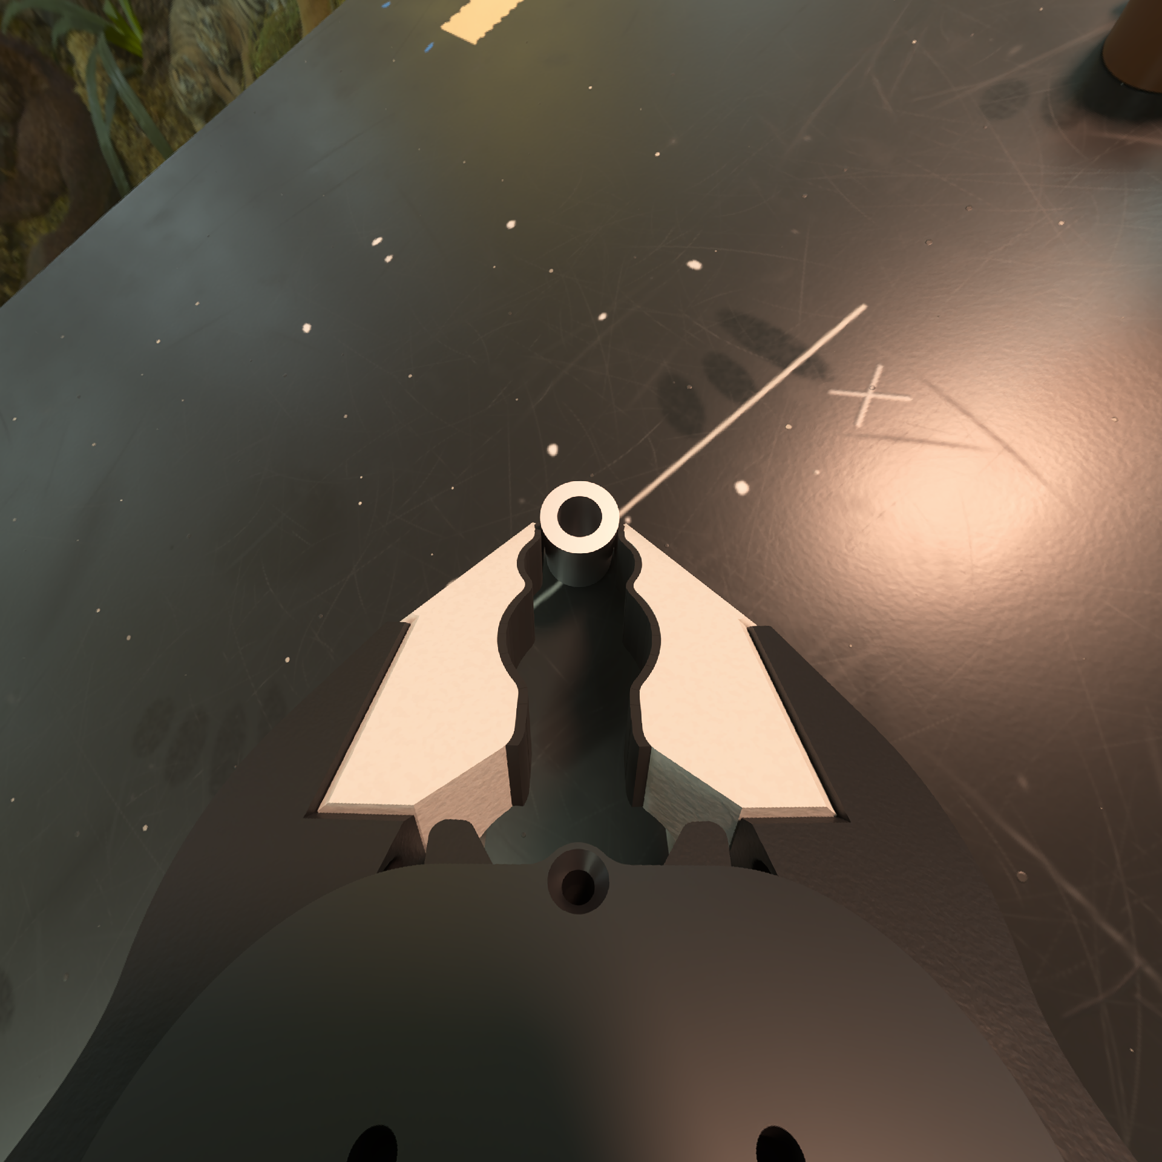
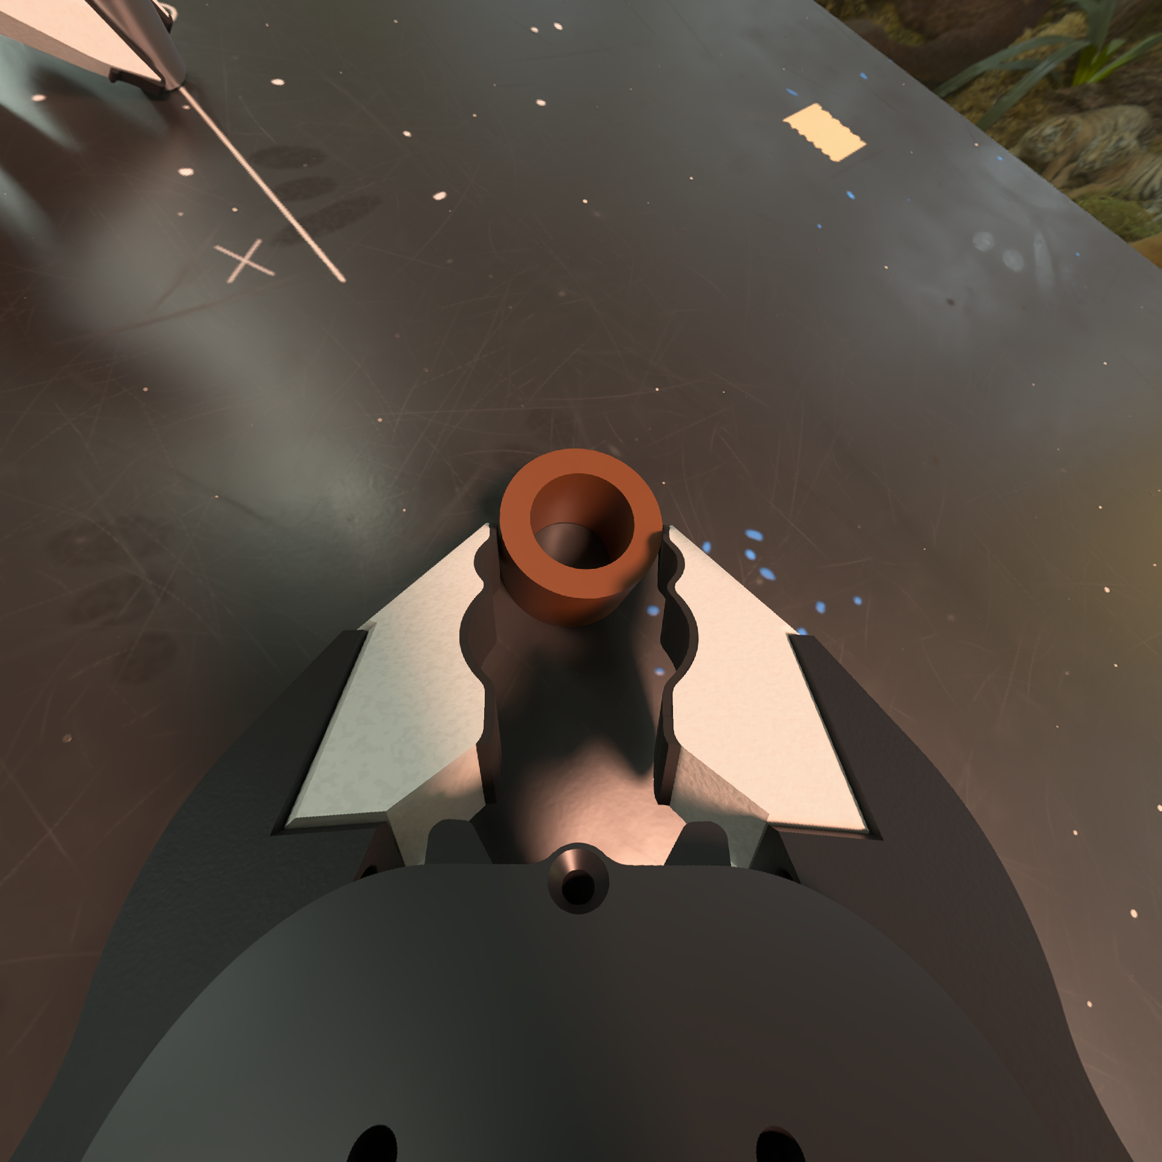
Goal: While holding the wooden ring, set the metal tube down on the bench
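The left gripper (image 1: 580, 534) has its fingers (image 1: 497, 585) squeezed on the metal tube (image 1: 579, 534) near its top. The tube stands straight up and down, its open end facing up toward the camera and its long side pointing down at the dark worktop (image 1: 314, 440). In the right wrist view its bottom end (image 2: 171, 74) looks right at the worktop, but I cannot tell if it touches. The right gripper (image 2: 580, 553) grips the brown wooden ring (image 2: 579, 534), hole facing up, well apart from the tube. Between the two lie a thin white line (image 1: 742, 409) and a small white cross (image 1: 871, 395). A yellow patch (image 2: 822, 132) sits far off near the edge, beside green plants (image 2: 1069, 56).
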